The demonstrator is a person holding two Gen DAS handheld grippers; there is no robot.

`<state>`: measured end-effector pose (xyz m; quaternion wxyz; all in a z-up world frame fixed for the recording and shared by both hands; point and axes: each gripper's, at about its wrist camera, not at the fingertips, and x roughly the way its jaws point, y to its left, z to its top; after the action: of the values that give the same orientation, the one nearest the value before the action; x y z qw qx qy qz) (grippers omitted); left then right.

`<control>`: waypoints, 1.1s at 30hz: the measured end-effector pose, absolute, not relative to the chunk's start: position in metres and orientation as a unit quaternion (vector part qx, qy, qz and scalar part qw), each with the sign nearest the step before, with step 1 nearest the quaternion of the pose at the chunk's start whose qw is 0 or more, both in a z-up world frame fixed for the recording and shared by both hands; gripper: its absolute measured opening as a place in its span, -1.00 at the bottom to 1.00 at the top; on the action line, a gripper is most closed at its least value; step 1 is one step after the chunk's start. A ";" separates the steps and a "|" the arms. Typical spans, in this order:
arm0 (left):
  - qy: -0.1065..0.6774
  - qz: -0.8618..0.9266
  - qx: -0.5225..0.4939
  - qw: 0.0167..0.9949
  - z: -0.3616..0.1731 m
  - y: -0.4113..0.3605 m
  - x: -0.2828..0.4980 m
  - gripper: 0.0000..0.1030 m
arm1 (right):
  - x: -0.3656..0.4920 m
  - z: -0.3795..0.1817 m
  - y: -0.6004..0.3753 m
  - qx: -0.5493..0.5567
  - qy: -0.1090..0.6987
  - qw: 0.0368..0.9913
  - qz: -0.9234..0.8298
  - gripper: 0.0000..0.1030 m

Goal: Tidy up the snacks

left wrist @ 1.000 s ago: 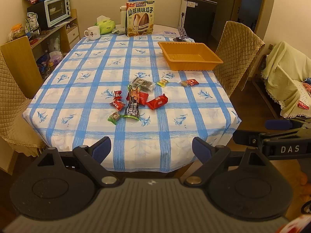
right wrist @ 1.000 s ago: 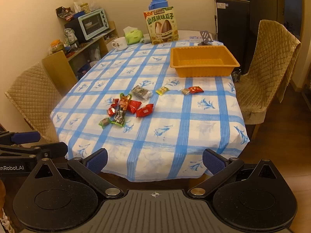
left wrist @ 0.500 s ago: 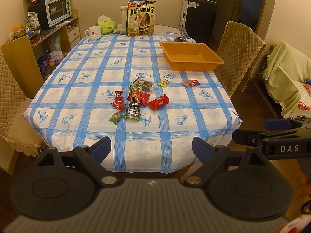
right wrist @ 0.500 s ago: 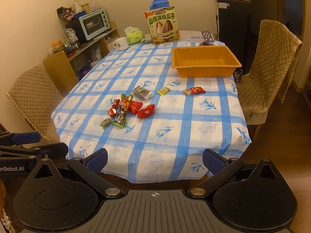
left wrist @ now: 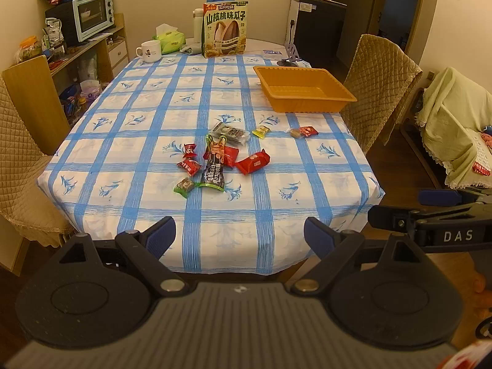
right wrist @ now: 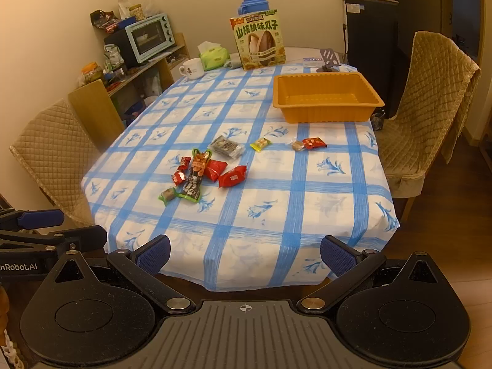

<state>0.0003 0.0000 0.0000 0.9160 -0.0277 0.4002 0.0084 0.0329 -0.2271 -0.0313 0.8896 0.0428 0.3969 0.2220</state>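
Several small wrapped snacks lie on the blue-checked tablecloth: a dark long packet (left wrist: pixel 212 169) (right wrist: pixel 193 181), red packets (left wrist: pixel 252 162) (right wrist: pixel 232 177), a grey packet (left wrist: pixel 231 132), a yellow candy (left wrist: pixel 260 131) and a red candy (left wrist: pixel 307 131) (right wrist: pixel 313 142). An empty orange tray (left wrist: pixel 304 104) (right wrist: pixel 326 113) stands farther back on the right. My left gripper (left wrist: pixel 240 236) and my right gripper (right wrist: pixel 244 254) are both open and empty, held in front of the table's near edge, well short of the snacks.
A sunflower-seed box (left wrist: pixel 225 29), a blue thermos, a white mug (left wrist: pixel 149 51) and a tissue pack stand at the table's far end. Quilted chairs (right wrist: pixel 430 113) flank the table. A shelf with a toaster oven (left wrist: pixel 91 15) stands at the left.
Both grippers have moved slightly toward the table; the view has crept forward. Nothing on the table has moved.
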 end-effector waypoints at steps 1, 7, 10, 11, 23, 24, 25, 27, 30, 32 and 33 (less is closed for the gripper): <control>0.401 0.008 -0.028 0.916 0.000 0.000 0.000 0.74 | 0.033 -0.031 -0.227 0.043 0.397 0.890 0.222 1.00; 0.400 0.008 -0.028 0.916 0.000 0.000 0.000 0.74 | 0.034 -0.032 -0.226 0.043 0.397 0.890 0.221 1.00; 0.400 0.009 -0.028 0.916 0.000 0.000 0.000 0.74 | 0.035 -0.032 -0.226 0.043 0.397 0.889 0.221 1.00; 0.400 0.009 -0.028 0.916 0.000 0.000 0.000 0.74 | 0.035 -0.032 -0.226 0.043 0.397 0.889 0.222 1.00; 0.401 0.009 -0.028 0.916 0.000 0.000 0.000 0.74 | 0.036 -0.034 -0.225 0.044 0.398 0.889 0.222 1.00; 0.401 0.009 -0.028 0.916 0.000 0.000 0.000 0.74 | 0.037 -0.034 -0.225 0.044 0.398 0.889 0.222 1.00; 0.401 0.008 -0.028 0.916 0.000 0.000 0.000 0.74 | 0.037 -0.034 -0.225 0.044 0.398 0.889 0.222 1.00; 0.401 0.008 -0.029 0.916 0.000 0.000 0.000 0.74 | 0.037 -0.035 -0.225 0.044 0.398 0.889 0.222 1.00; 0.401 0.008 -0.028 0.915 0.000 0.000 0.000 0.74 | 0.038 -0.036 -0.224 0.044 0.399 0.889 0.221 1.00; 0.402 0.008 -0.029 0.915 0.000 0.000 0.000 0.74 | 0.038 -0.036 -0.224 0.044 0.399 0.889 0.220 1.00; 0.402 0.008 -0.029 0.915 0.000 0.000 0.000 0.74 | 0.038 -0.037 -0.223 0.044 0.399 0.889 0.220 1.00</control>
<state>-0.0001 0.0001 0.0000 0.9153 -0.0288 0.4016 0.0077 0.0384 -0.2234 -0.0366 0.8890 0.0441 0.3993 0.2198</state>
